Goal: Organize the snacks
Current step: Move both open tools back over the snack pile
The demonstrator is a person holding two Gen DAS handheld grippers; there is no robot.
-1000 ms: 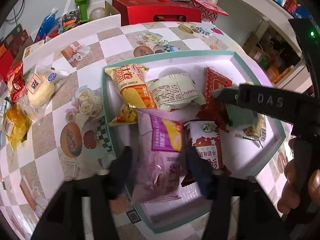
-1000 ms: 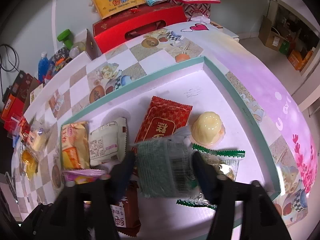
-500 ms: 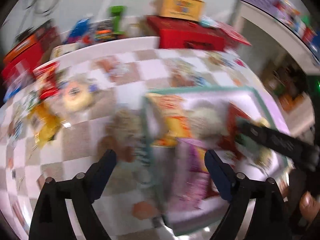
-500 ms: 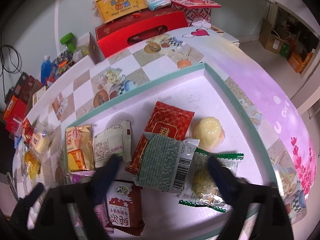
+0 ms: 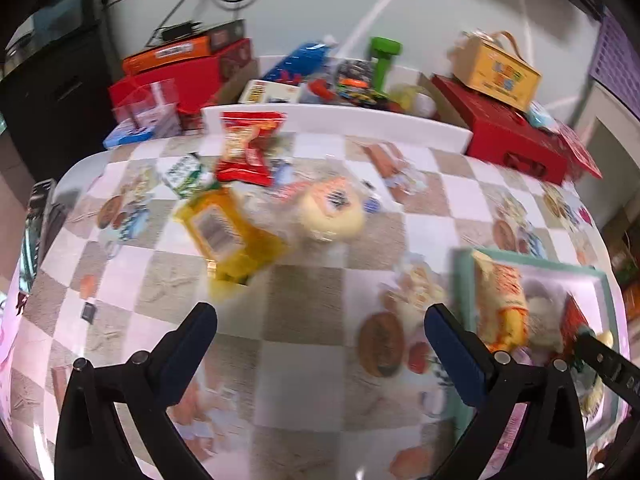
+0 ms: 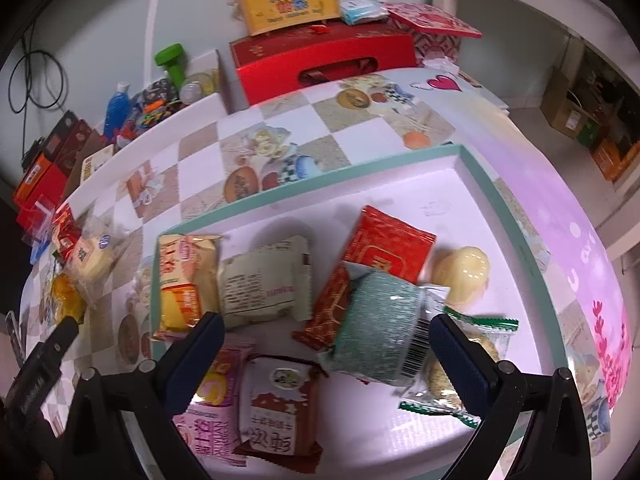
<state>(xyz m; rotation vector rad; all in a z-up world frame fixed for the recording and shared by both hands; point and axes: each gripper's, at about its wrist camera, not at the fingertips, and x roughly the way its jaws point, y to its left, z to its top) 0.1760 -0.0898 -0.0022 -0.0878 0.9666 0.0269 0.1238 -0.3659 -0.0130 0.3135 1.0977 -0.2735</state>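
The table (image 5: 312,292) carries a teal-rimmed tray (image 6: 516,224) on its right side and loose snacks at its far left. The tray already holds most of the load: an orange pack (image 6: 180,280) and a cream pack (image 6: 264,284) on its left, a red pack (image 6: 388,244) and a jelly cup (image 6: 466,268) farther right, a green pack (image 6: 380,332) lying across them, a pink pack (image 6: 208,428) and a brown pack (image 6: 280,412) at the near edge. By the look of it, over half is done. Left outside are a yellow pack (image 5: 228,232), a round bun (image 5: 332,212), a red bag (image 5: 248,148) and a small green pack (image 5: 184,172).

The left gripper (image 5: 320,344) is spread wide and empty, above bare table short of the yellow pack. The right gripper (image 6: 324,356) is also spread and empty, over the tray.

A second ago the left gripper was clamped on the pink pack at the tray's near edge and the right on the green pack; both packs now lie released, and the left has swung left toward the loose snacks.
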